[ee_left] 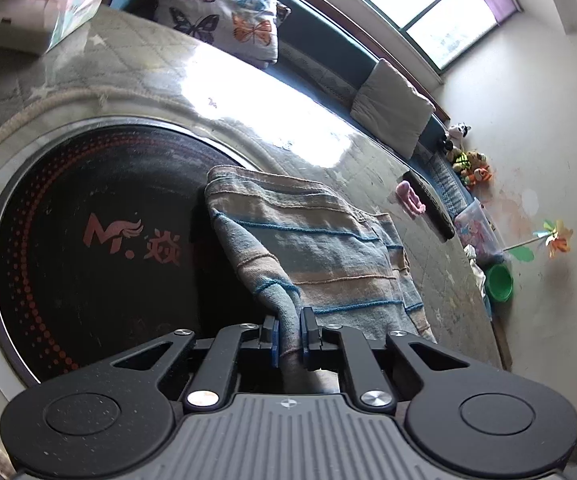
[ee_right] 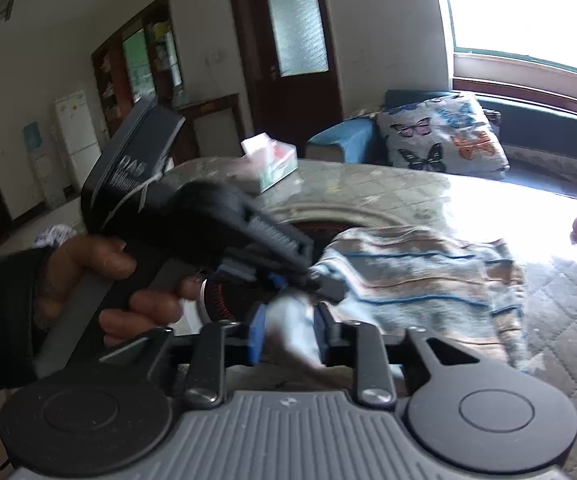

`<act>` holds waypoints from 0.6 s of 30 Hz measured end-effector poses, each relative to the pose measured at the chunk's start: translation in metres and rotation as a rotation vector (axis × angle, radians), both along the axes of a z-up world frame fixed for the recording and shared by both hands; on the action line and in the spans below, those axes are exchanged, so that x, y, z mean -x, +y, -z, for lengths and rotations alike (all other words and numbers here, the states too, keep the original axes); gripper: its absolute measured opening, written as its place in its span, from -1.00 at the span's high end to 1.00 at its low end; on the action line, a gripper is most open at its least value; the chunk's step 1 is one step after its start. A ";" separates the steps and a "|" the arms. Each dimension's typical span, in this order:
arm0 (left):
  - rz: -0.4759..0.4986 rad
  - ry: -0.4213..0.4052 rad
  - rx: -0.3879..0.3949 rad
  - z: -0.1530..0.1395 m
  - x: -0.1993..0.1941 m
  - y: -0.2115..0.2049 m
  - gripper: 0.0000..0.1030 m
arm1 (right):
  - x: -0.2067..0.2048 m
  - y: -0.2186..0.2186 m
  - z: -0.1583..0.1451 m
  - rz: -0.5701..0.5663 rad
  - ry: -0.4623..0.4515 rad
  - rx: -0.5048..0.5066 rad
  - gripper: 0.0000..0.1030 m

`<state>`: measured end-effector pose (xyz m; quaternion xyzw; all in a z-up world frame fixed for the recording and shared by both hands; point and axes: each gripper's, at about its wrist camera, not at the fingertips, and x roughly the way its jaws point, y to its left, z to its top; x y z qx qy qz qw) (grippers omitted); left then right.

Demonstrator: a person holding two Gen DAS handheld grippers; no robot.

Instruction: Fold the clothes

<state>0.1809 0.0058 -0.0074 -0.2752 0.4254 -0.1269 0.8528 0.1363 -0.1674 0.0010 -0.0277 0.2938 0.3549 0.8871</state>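
A striped garment (ee_left: 312, 248) in grey-blue and tan lies on the table, partly over a round black cooktop (ee_left: 88, 240). My left gripper (ee_left: 288, 336) is shut on the garment's near edge, cloth pinched between its blue pads. In the right wrist view the same garment (ee_right: 420, 276) spreads to the right. My right gripper (ee_right: 288, 330) is shut on a bunched grey corner of it. The left gripper (ee_right: 292, 276), held by a person's hand (ee_right: 108, 280), grips the cloth just above and beside the right one.
A quilted cover lies over the table (ee_left: 136, 56). A tissue box (ee_right: 270, 162) stands at its far side. A butterfly pillow (ee_right: 444, 136) rests on the blue sofa by the window. A pink item (ee_left: 410, 198), a dark remote (ee_left: 428, 204), a green bowl (ee_left: 498, 282) and toys sit near the table's right edge.
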 end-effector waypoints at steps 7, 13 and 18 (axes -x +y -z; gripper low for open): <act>0.015 -0.020 -0.029 -0.001 0.002 0.000 0.79 | -0.039 -0.036 0.008 0.171 0.045 0.011 0.15; 0.025 -0.025 -0.056 0.001 -0.001 -0.002 0.79 | -0.078 -0.063 0.031 0.308 0.127 -0.009 0.15; 0.030 -0.024 -0.071 0.002 -0.002 -0.001 0.79 | -0.110 -0.086 0.050 0.422 0.196 -0.026 0.04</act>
